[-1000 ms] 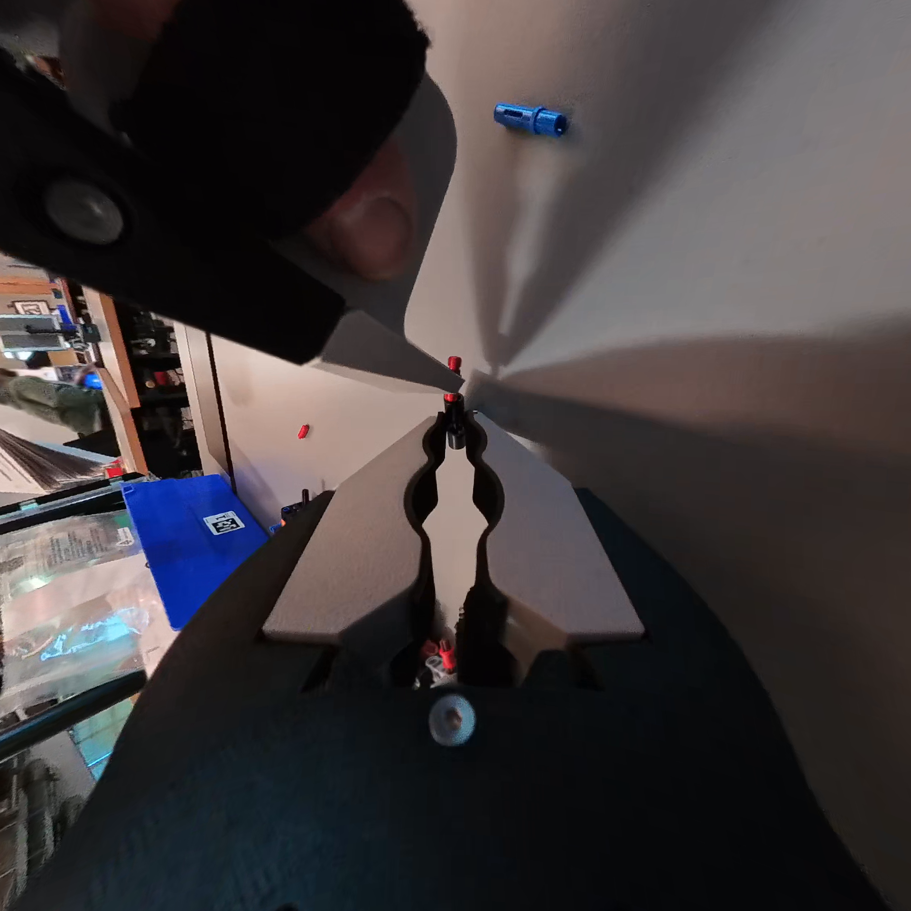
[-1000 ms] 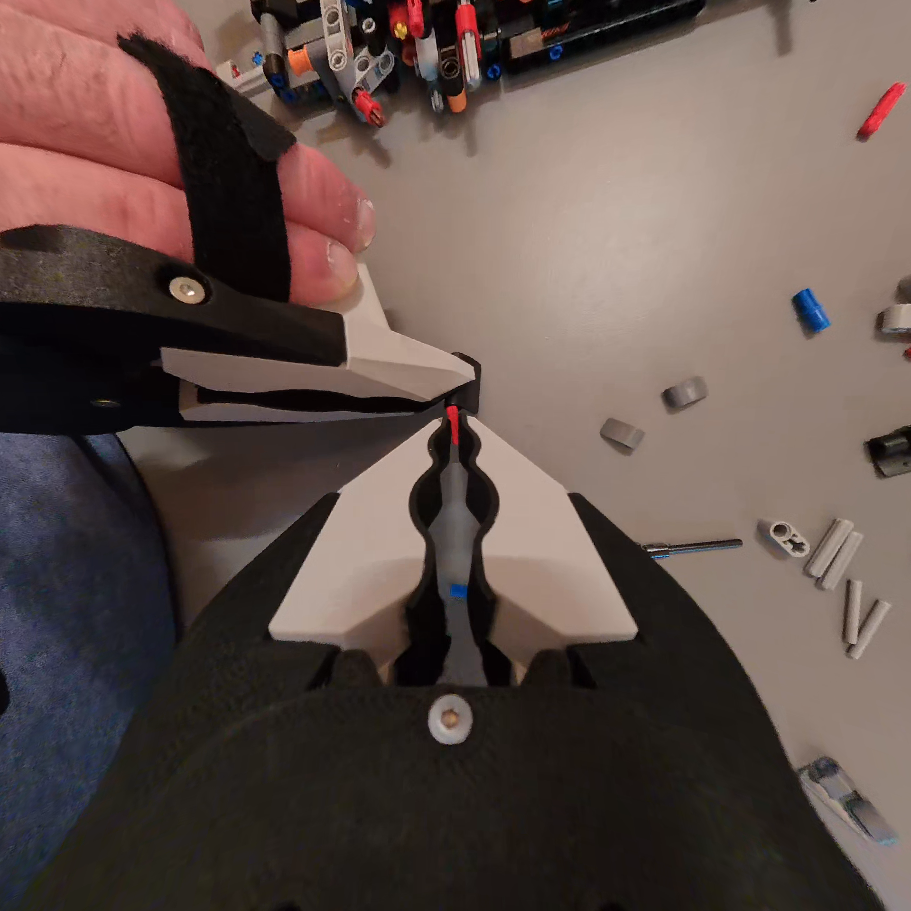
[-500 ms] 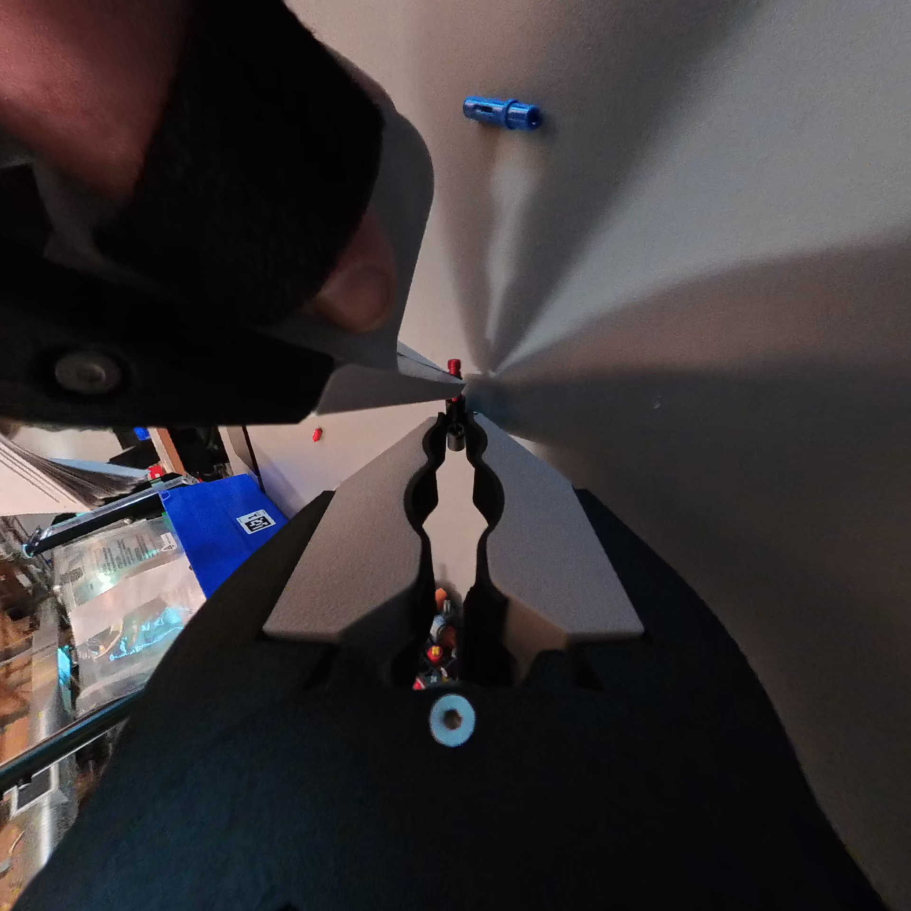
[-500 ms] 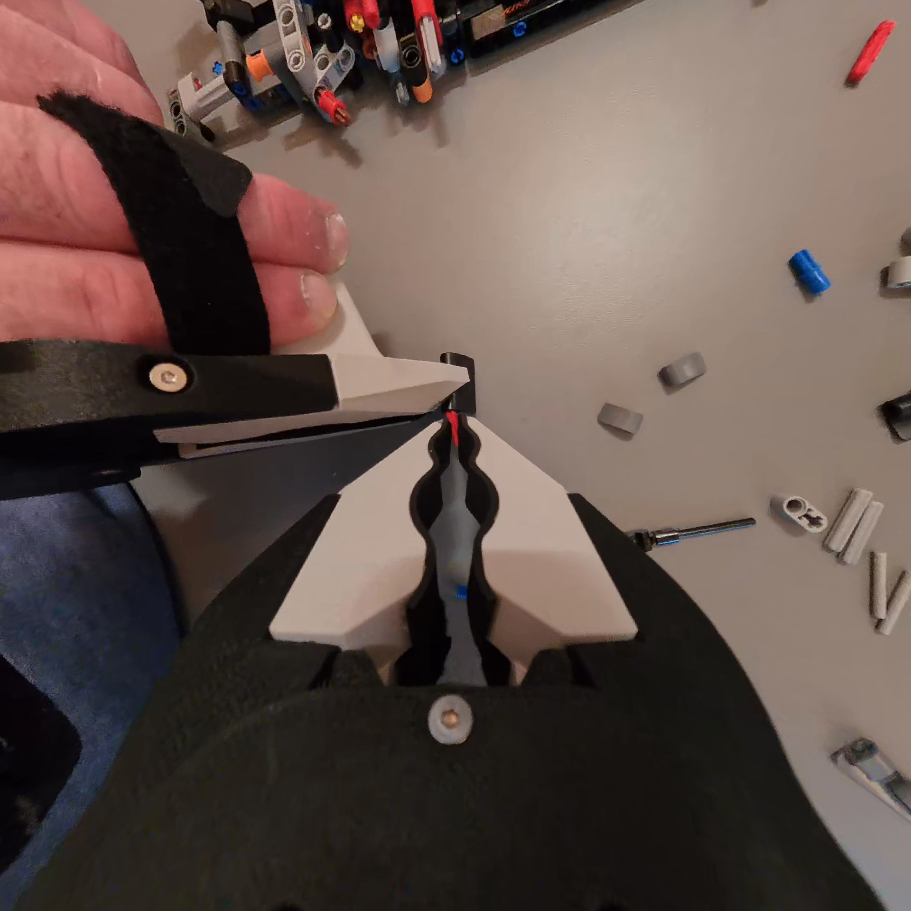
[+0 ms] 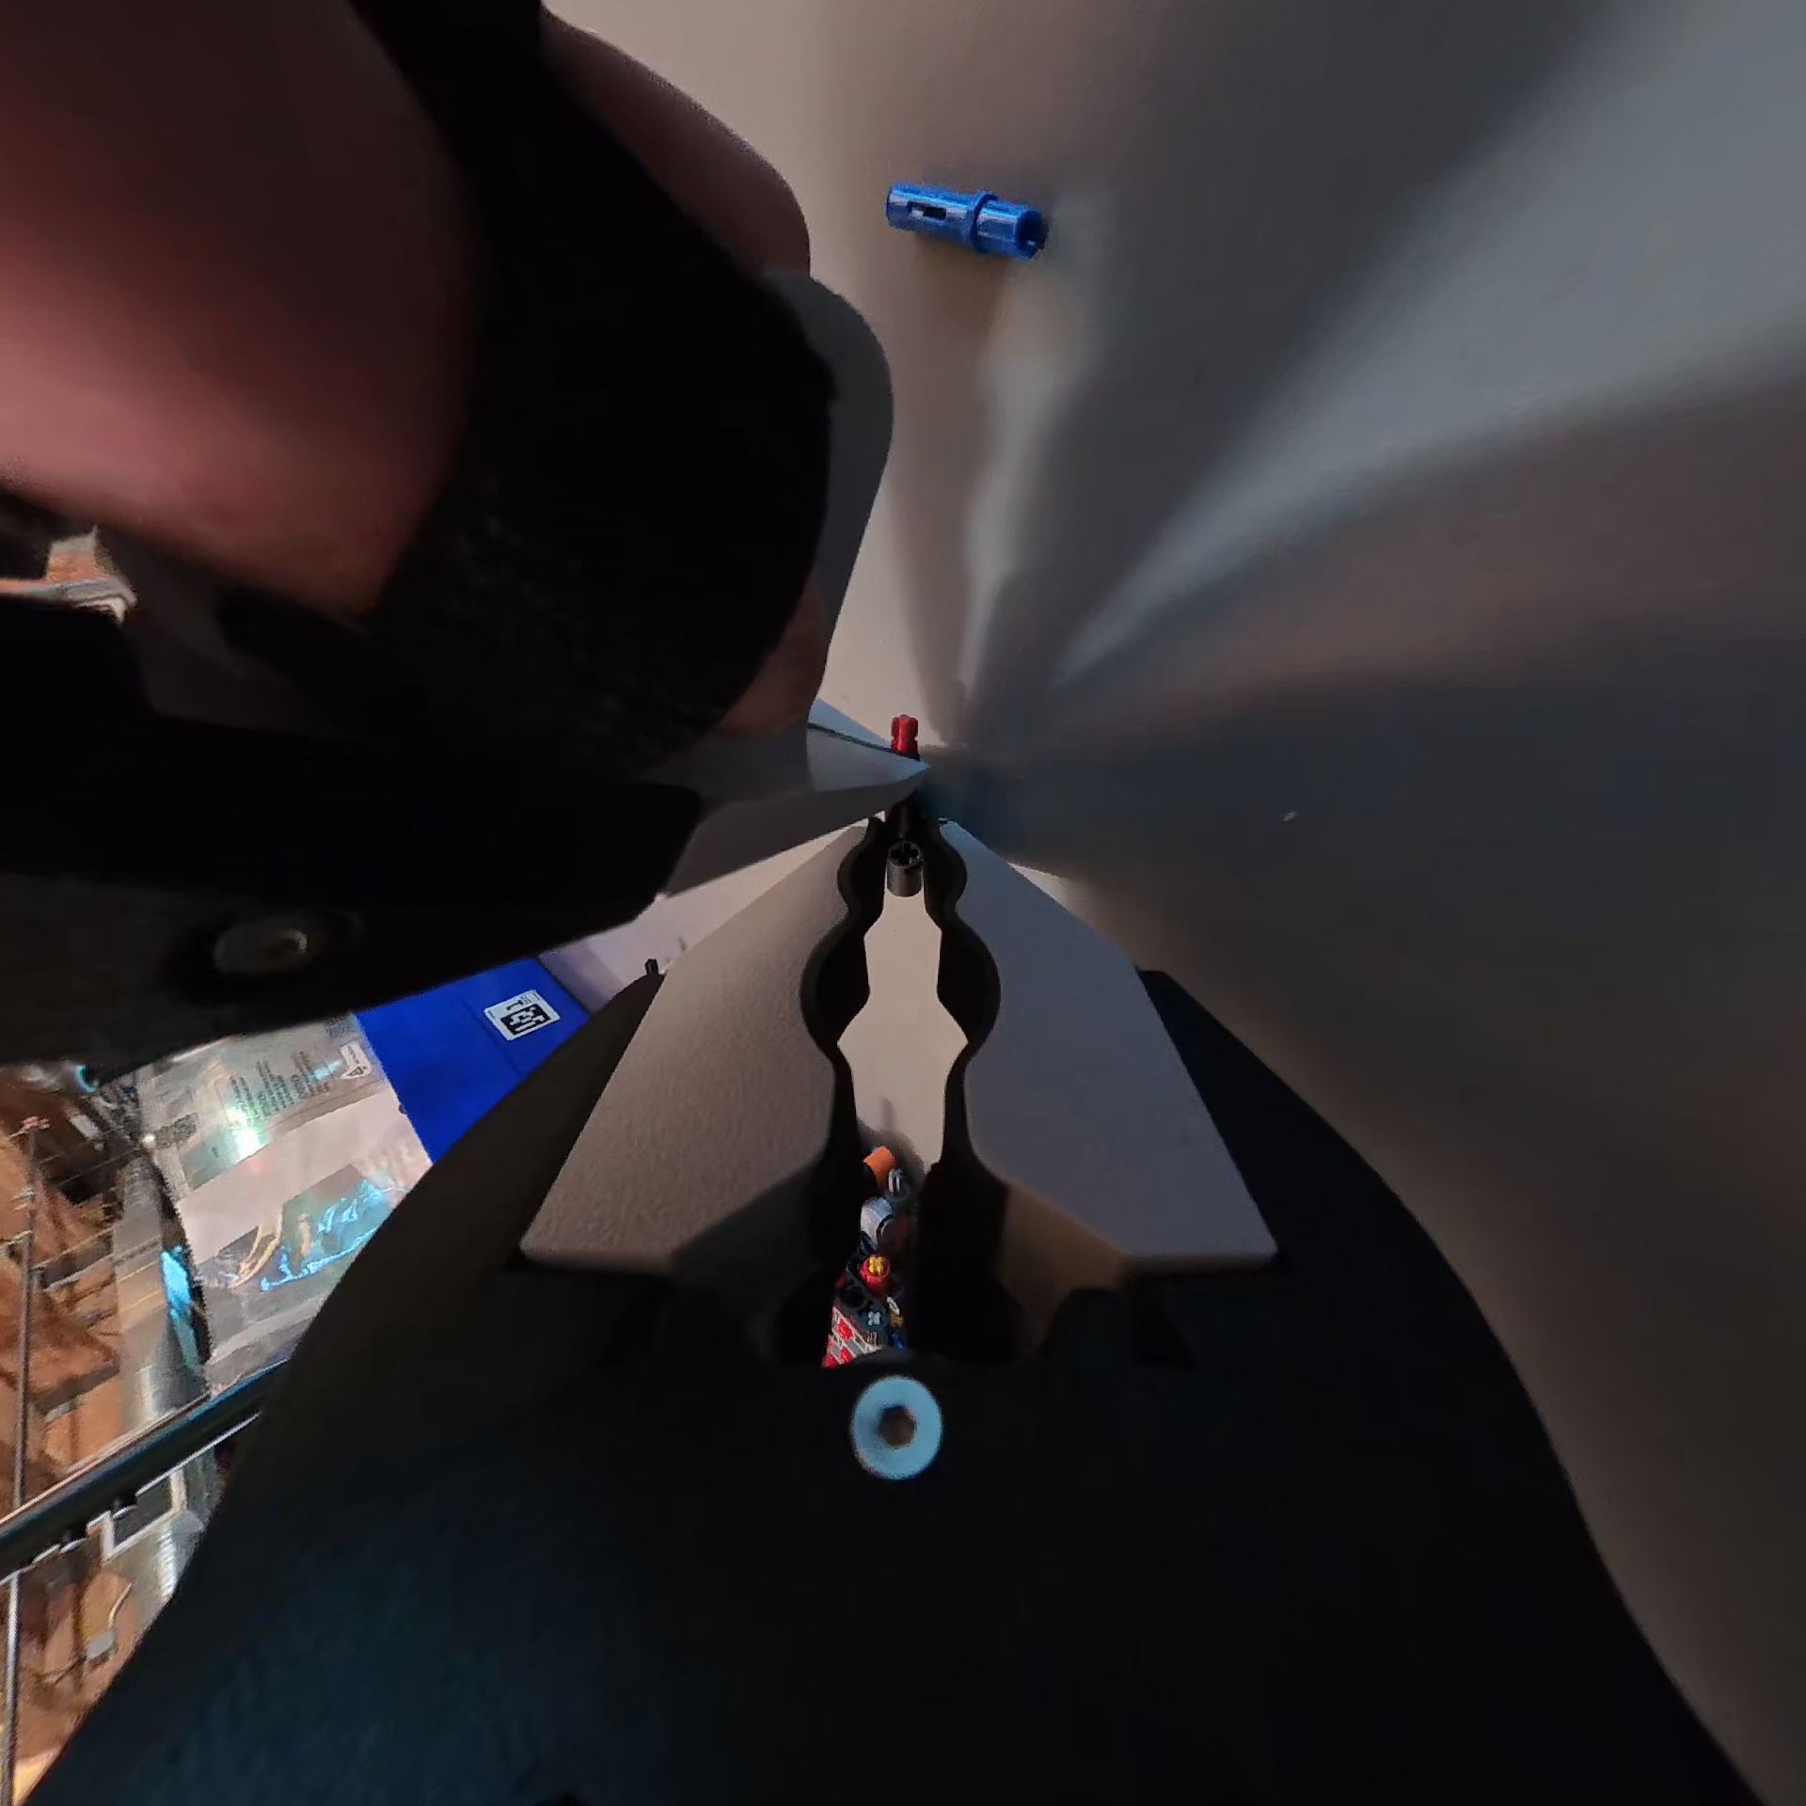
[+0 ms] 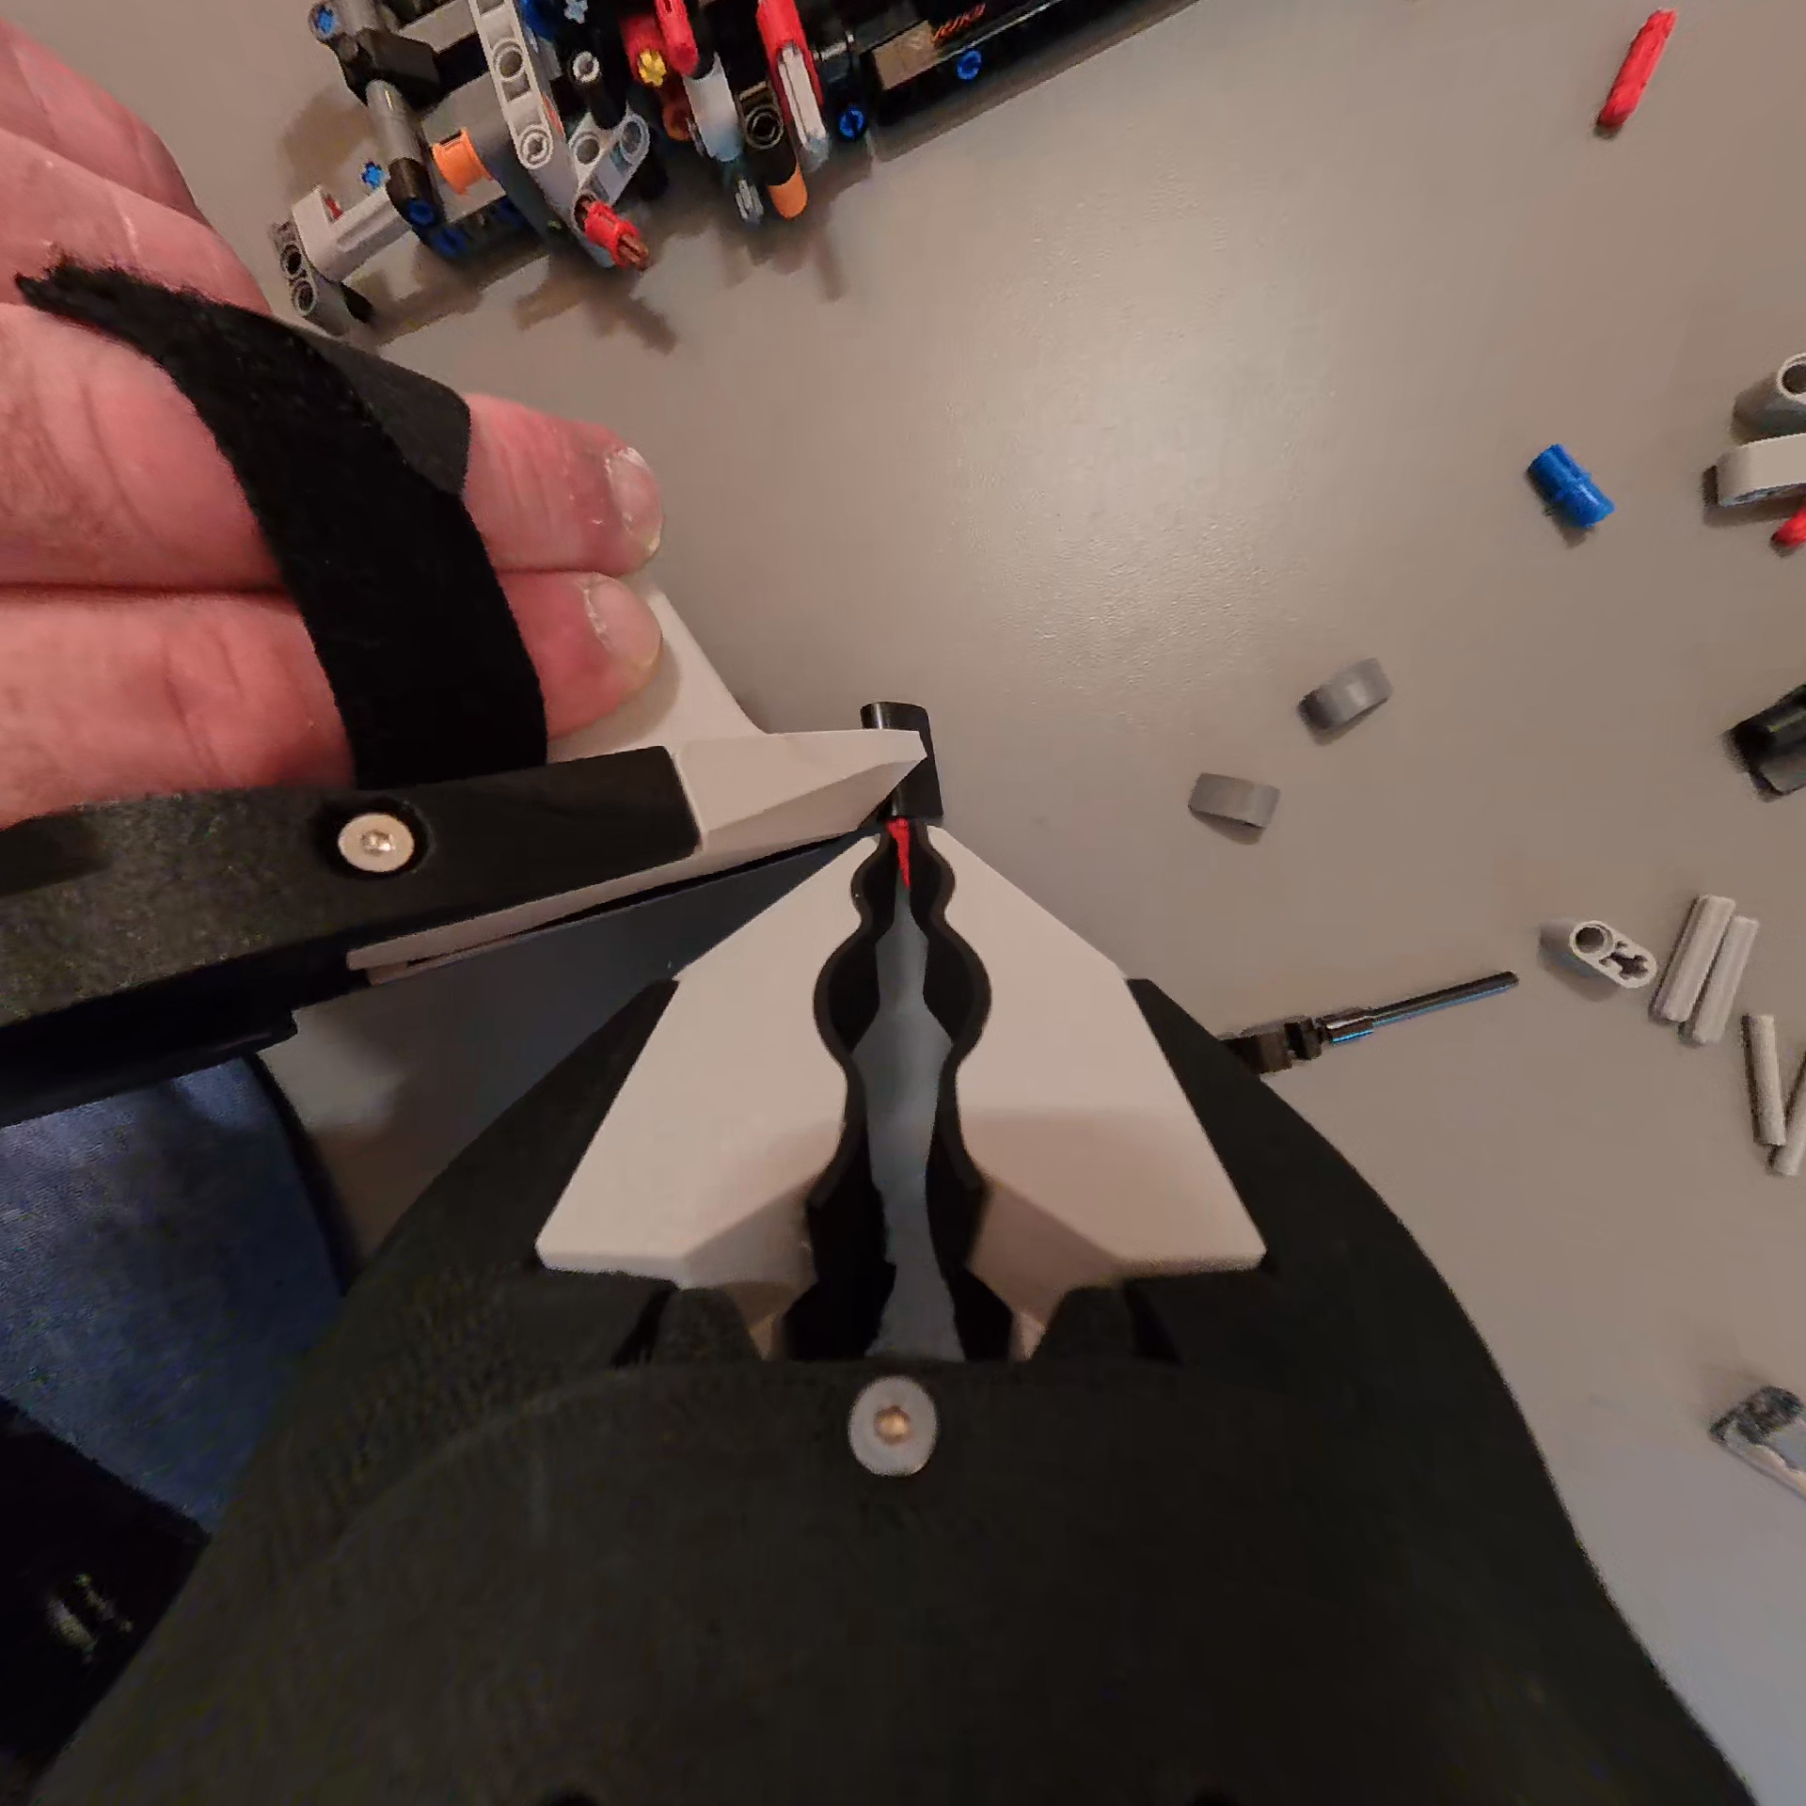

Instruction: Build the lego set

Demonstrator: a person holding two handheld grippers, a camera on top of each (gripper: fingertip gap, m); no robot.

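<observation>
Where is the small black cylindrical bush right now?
The small black cylindrical bush sits mid-frame in the right wrist view, pinched at the left gripper tips, meeting the right gripper's red pin.
</observation>
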